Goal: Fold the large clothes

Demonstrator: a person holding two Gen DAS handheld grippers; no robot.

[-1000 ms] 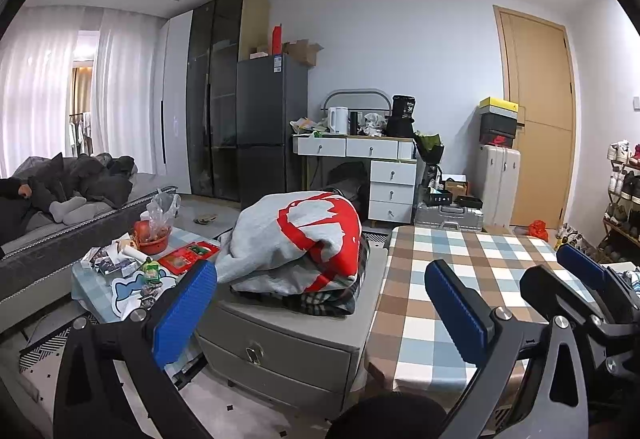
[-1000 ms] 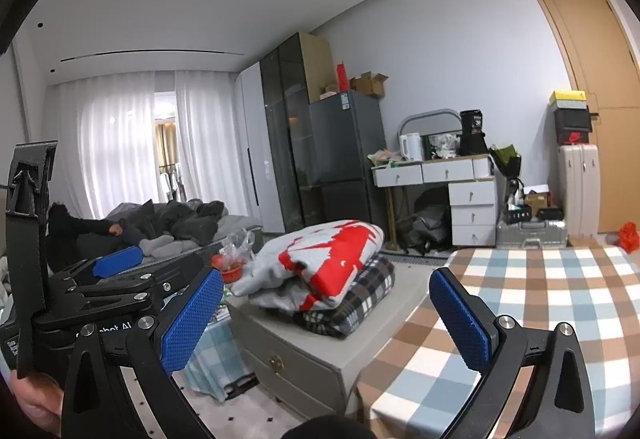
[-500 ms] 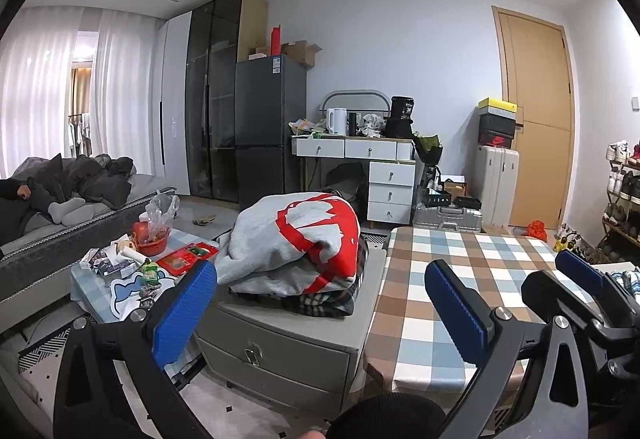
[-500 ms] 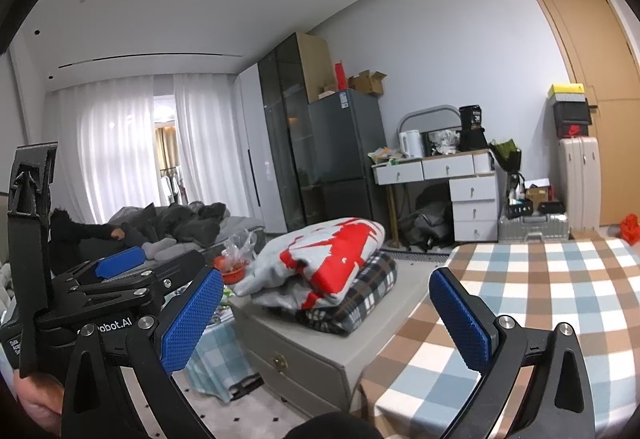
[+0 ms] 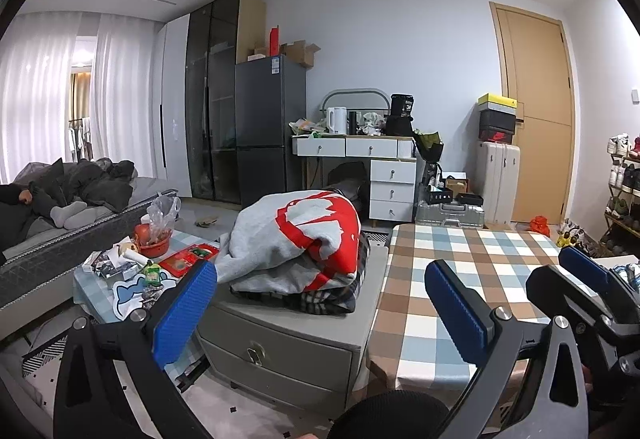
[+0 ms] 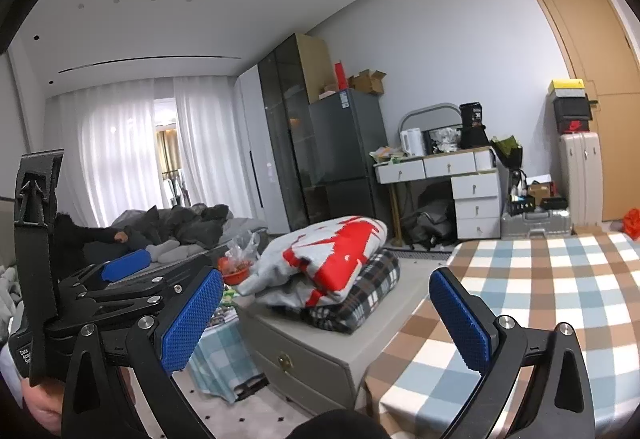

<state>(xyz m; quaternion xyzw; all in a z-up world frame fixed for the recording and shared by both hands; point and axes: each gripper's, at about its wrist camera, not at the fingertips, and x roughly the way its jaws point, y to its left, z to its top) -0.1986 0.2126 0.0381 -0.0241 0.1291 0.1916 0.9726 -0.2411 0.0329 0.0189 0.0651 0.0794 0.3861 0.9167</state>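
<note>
Checkered table (image 5: 472,271) edge butts against the grey cabinet (image 5: 288,335). Both the left gripper (image 5: 320,313) and right gripper (image 6: 326,319) hang wide open, holding nothing, short of the clothes pile (image 5: 296,243) on the cabinet.

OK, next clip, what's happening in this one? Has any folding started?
Not yet. A person holds a claw in each hand, and both the left claw and the right claw are open and empty, raised in front of the furniture. A grey and red sweatshirt lies bunched on top of a plaid garment on the grey drawer cabinet. Beside it, the table with the checked cloth shows no clothing in either view. Neither claw touches the clothes.
</note>
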